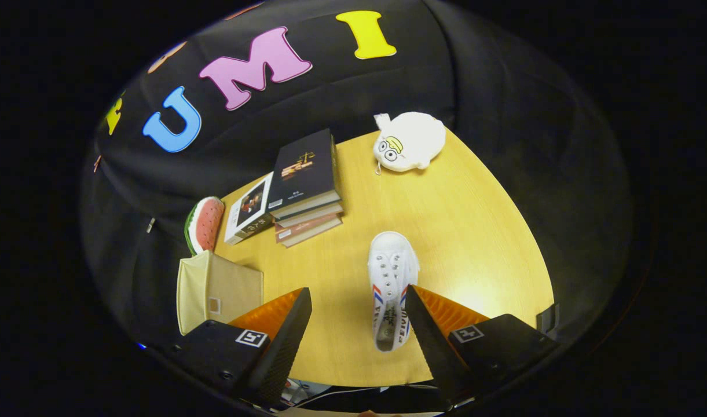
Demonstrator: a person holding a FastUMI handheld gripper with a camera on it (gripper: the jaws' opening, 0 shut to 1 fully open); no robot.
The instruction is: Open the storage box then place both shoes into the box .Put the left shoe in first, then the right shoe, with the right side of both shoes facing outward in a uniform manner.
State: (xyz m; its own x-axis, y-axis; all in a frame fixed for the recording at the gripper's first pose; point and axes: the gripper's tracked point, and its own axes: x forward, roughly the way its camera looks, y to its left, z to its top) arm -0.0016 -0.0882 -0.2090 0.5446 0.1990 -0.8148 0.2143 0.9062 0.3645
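Gripper view: my gripper is spread wide above the wooden desk, holding nothing. A white canvas shoe with laces and red-blue stripes lies between the fingers, close to the right one, toe pointing away. The beige fabric storage box sits beyond my left finger.

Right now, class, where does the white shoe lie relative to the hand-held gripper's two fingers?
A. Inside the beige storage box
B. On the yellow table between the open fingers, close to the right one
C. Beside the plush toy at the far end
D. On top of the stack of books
B: the white shoe lies on the yellow table between the open fingers of the hand-held gripper, beside the right finger.
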